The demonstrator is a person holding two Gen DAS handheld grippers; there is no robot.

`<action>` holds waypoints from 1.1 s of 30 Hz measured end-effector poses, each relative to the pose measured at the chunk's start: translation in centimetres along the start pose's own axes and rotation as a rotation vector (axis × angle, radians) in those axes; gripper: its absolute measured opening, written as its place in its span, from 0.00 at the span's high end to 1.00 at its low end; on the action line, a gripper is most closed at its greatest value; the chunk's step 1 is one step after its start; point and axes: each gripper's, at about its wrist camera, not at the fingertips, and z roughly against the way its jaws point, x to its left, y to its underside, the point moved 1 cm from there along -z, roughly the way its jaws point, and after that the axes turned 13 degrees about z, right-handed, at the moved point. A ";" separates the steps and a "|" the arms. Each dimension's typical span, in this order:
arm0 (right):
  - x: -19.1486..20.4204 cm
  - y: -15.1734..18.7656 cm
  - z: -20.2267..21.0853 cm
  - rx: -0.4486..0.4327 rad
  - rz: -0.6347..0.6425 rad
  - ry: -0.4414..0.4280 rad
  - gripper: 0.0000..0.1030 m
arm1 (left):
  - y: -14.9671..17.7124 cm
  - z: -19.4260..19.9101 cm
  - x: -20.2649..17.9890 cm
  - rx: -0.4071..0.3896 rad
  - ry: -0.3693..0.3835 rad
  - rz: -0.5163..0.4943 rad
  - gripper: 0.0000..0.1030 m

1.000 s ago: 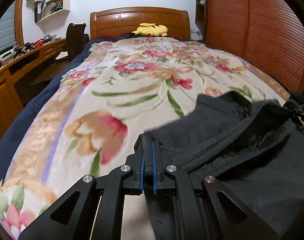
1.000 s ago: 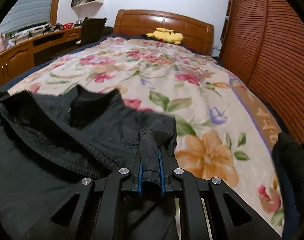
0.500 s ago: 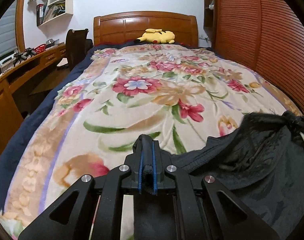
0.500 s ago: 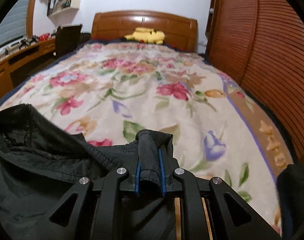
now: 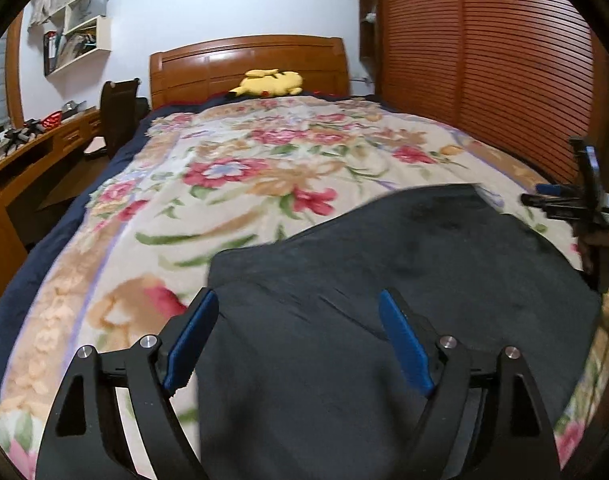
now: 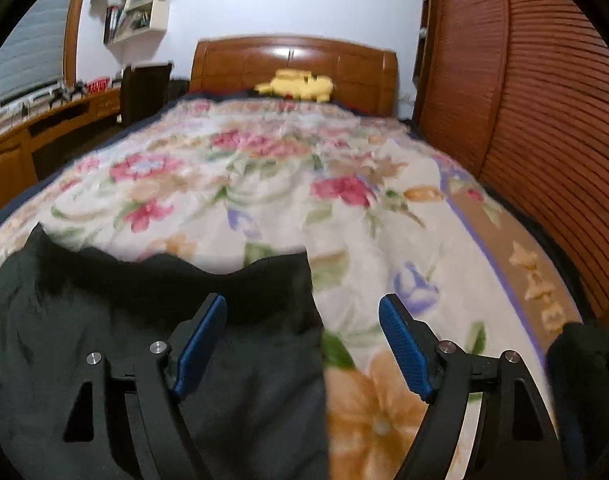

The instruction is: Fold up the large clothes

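Observation:
A large black garment (image 5: 404, 276) lies spread flat on the floral blanket (image 5: 264, 168) at the near end of the bed. My left gripper (image 5: 298, 308) hovers over the garment's near left part; its jaws are opening, wide apart, with no cloth pinched between the blue pads (image 5: 192, 336). In the right wrist view the same garment (image 6: 152, 320) fills the lower left, and my right gripper (image 6: 302, 310) stands over its right edge, jaws opening and gripping nothing. The right gripper (image 5: 560, 200) also shows at the far right of the left wrist view, held by a hand.
A yellow plush toy (image 5: 270, 83) rests by the wooden headboard (image 5: 248, 64). A slatted wooden wardrobe (image 5: 484, 72) runs along the right side. A desk (image 5: 32, 152) and a dark chair (image 5: 118, 114) stand on the left. Another dark cloth (image 6: 580, 360) lies at the bed's right edge.
Both grippers were shut on folds of the black garment; now both have let go and stand wide open. The garment has dropped flat on the blanket, and both hands have pulled back.

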 end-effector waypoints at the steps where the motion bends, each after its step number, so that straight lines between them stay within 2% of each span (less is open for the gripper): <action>1: -0.1 0.2 -0.1 0.019 -0.001 -0.014 0.22 | 0.5 0.2 -0.4 0.002 0.014 0.002 0.19; 5: -0.1 1.3 -2.3 0.097 -0.040 -0.095 0.22 | 2.9 0.4 -2.1 0.036 0.063 0.005 0.19; 13: -1.2 1.9 -5.7 0.196 -0.106 -0.143 0.26 | 5.5 0.0 -3.2 0.058 0.083 -0.004 0.19; 14: -1.1 1.9 -5.7 0.196 -0.113 -0.160 0.32 | 5.6 0.0 -3.2 0.057 0.083 -0.007 0.19; 15: -1.1 2.0 -5.9 0.193 -0.116 -0.187 0.50 | 5.7 0.0 -3.1 0.055 0.085 -0.007 0.19; 17: -0.8 1.8 -5.8 0.187 -0.093 -0.198 0.67 | 5.8 -0.1 -3.0 0.056 0.092 0.000 0.19; 18: -0.6 1.6 -5.3 0.175 -0.073 -0.201 0.87 | 5.9 -0.2 -2.9 0.057 0.092 0.004 0.19; 19: -0.3 1.3 -5.0 0.162 -0.049 -0.196 0.89 | 6.0 -0.3 -2.9 0.060 0.093 0.003 0.19; 21: -0.1 0.8 -3.8 0.121 -0.004 -0.106 0.93 | 6.1 -0.6 -2.8 0.068 0.092 0.003 0.19; 23: -0.2 0.4 -3.3 0.118 0.003 -0.015 0.93 | 6.3 -1.0 -2.8 0.076 0.084 0.000 0.19; 24: -0.2 0.3 -3.3 0.124 0.001 0.002 0.93 | 6.3 -1.1 -2.8 0.081 0.081 0.000 0.19; 26: -0.2 0.2 -3.5 0.146 -0.012 -0.003 0.93 | 6.5 -1.5 -2.8 0.094 0.074 -0.004 0.19; 28: -0.1 0.3 -3.4 0.171 -0.006 0.004 0.87 | 6.6 -1.6 -2.8 0.097 0.071 -0.003 0.19; 31: 0.4 -0.4 -1.7 0.152 0.011 0.028 0.62 | 6.6 -1.6 -2.8 0.092 0.070 -0.007 0.19; 32: 1.1 -0.6 -0.7 0.130 0.019 0.028 0.49 | 6.6 -1.5 -2.8 0.087 0.068 -0.010 0.19; 33: 1.6 -0.7 0.3 0.105 0.024 0.015 0.44 | 6.6 -1.4 -2.8 0.082 0.066 -0.013 0.19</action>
